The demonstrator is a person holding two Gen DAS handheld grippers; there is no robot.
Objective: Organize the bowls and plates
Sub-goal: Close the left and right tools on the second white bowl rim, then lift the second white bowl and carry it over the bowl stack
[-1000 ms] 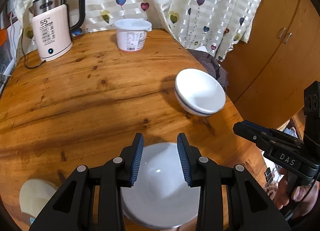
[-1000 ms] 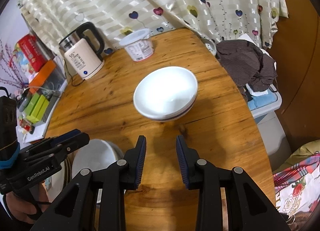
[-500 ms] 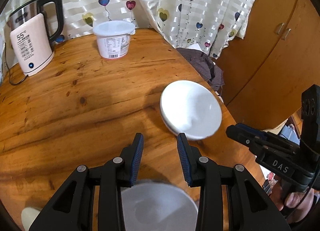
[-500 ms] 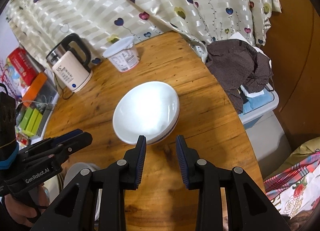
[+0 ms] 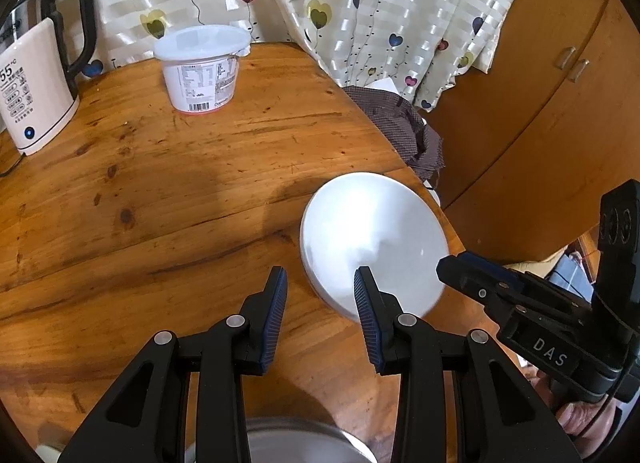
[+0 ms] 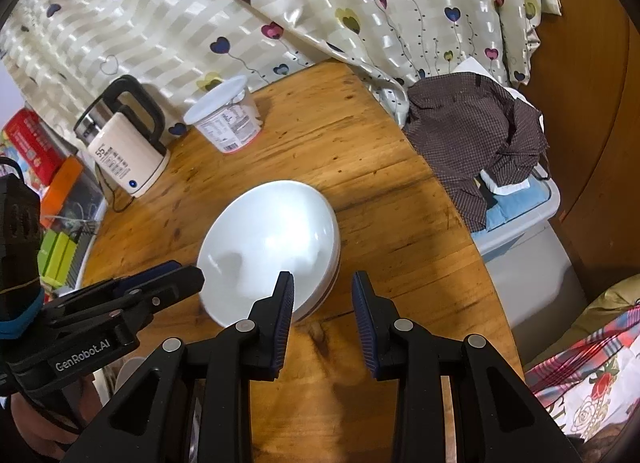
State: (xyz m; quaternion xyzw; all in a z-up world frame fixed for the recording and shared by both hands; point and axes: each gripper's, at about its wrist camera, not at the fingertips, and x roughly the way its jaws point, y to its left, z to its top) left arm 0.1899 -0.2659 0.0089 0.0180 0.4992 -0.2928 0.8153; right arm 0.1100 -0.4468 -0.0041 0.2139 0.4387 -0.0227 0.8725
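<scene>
Tongs first: the left gripper, at lower centre of the left wrist view, has its blue-ribbed jaws parted with only bare wood between them; its right fingertip overlaps the near rim of the white ceramic bowl with a dark band, but contact cannot be confirmed. The right gripper, at lower centre of the right wrist view, likewise stands apart and holds nothing; its left fingertip lies over the bowl's near edge, its right fingertip over bare wood. Each gripper also enters the other's view from the side, the left one from the lower left of the right wrist view, the right one from the lower right of the left wrist view.

The bowl, centre of the right wrist view, sits on the round wooden table near its right edge and appears empty. A double rim line suggests two nested bowls, though this cannot be told for certain. A second white dish shows partly at the bottom edge of the left wrist view, behind the left gripper's arms; no contents are visible.

Farther back, a white plastic tub with a printed label stands lidded, its contents hidden. A cream electric kettle with a black handle stands at upper left. A heart-patterned curtain hangs behind the table. A brown checked cloth lies over a pale lidded storage box at right.
</scene>
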